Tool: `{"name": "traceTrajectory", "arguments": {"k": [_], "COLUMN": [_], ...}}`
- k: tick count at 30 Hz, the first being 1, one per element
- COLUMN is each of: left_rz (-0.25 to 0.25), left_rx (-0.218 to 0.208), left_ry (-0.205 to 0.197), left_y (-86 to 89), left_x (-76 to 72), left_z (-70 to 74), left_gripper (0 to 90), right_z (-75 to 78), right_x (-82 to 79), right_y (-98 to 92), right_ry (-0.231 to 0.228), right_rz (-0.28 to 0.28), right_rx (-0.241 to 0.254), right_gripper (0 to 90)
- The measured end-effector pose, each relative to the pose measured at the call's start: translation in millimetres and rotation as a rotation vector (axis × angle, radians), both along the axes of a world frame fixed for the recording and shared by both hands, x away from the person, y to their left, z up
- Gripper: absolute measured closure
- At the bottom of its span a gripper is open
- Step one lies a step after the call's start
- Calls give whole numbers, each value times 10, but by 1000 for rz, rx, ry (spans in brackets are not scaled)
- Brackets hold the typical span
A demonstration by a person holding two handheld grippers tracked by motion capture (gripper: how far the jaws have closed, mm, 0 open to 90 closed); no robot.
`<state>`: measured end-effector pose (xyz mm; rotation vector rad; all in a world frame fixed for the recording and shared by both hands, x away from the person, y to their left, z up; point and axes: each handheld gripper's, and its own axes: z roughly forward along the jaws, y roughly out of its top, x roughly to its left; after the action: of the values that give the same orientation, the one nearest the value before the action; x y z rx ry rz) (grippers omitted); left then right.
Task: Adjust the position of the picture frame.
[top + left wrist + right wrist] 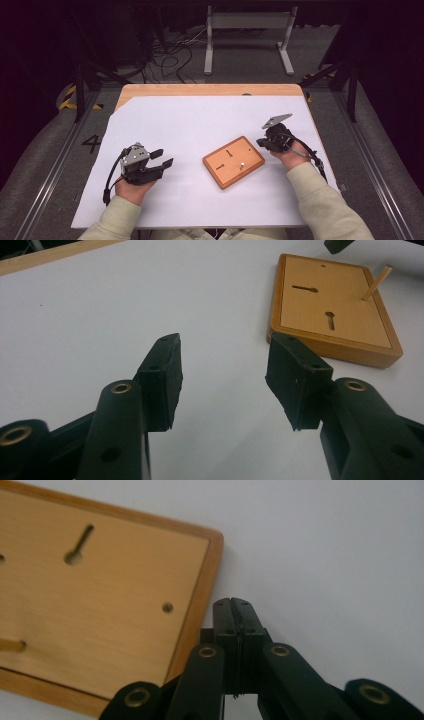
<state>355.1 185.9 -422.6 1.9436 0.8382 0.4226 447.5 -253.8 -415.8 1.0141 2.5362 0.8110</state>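
Note:
A flat wooden board (233, 161) with two keyhole slots, a small round hole and one upright wooden peg (241, 164) lies on the white table cover. My left gripper (163, 157) rests left of the board, jaws apart and empty, pointing toward it. In the left gripper view the board (332, 310) sits beyond the gripper (225, 377), with the peg (376, 283) leaning up from it. My right gripper (265, 142) hovers at the board's right corner. In the right gripper view its jaws (235, 625) are pressed together with nothing between them, just beside the board's edge (202, 585).
The white cover (200, 120) spans most of the wooden table (210, 90). Behind the table stand a white metal frame (248, 30) and loose cables (170, 55) on the floor. Dark stand legs flank the table.

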Motion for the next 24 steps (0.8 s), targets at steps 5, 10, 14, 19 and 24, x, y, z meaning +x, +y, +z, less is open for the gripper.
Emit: {"name": "traceTrajectory", "arguments": {"k": [5, 10, 14, 19, 24], "left_rz": [-5, 0, -3, -10, -21], "left_rx": [7, 1, 3, 3, -2], "left_ry": [5, 8, 8, 10, 18], "left_y": [-4, 10, 8, 2, -17], "left_x": [4, -4, -6, -13, -26], "left_z": [-1, -3, -1, 4, 10], "left_gripper": [485, 488, 491, 505, 517], "right_z": [-148, -184, -187, -191, -171], "right_x": [-74, -185, -207, -329, -456], "right_y": [-91, -31, -30, 91, 256], "right_ry": [36, 38, 42, 76, 70], "right_rz": [-17, -14, -46, 18, 79], "right_rx": [16, 17, 34, 58, 66], "right_gripper": [900, 900, 900, 900, 900]}}
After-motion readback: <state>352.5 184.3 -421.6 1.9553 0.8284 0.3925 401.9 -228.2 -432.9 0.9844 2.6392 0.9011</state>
